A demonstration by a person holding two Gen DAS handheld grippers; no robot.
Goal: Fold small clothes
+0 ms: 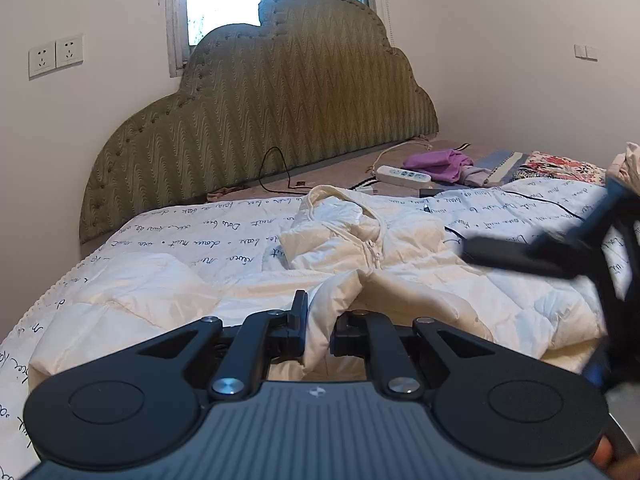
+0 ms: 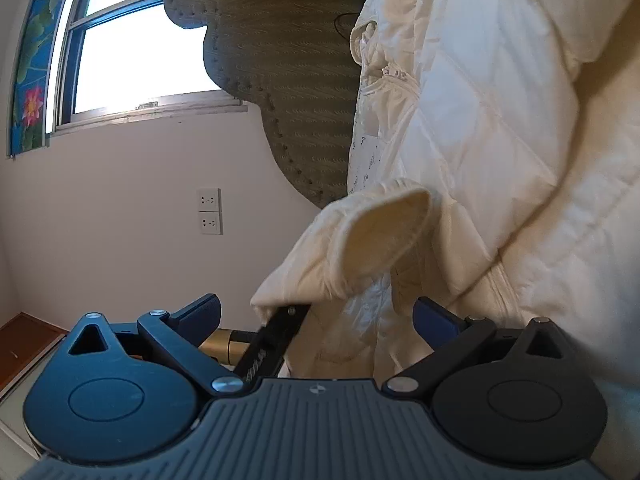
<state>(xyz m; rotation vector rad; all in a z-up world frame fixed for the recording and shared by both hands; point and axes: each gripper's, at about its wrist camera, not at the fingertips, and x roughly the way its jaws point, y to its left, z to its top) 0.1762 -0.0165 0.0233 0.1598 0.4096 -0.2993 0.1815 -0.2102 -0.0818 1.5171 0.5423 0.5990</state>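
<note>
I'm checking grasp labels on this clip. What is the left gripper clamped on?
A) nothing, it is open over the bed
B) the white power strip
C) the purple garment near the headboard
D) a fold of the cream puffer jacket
D: in the left wrist view the left gripper has cream puffer jacket fabric pinched between its closed-in fingers.

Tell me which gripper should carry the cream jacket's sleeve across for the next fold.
Left. The left gripper is already shut on the sleeve of the cream jacket. The right gripper is open with cloth between its fingers, gripping nothing.
</note>
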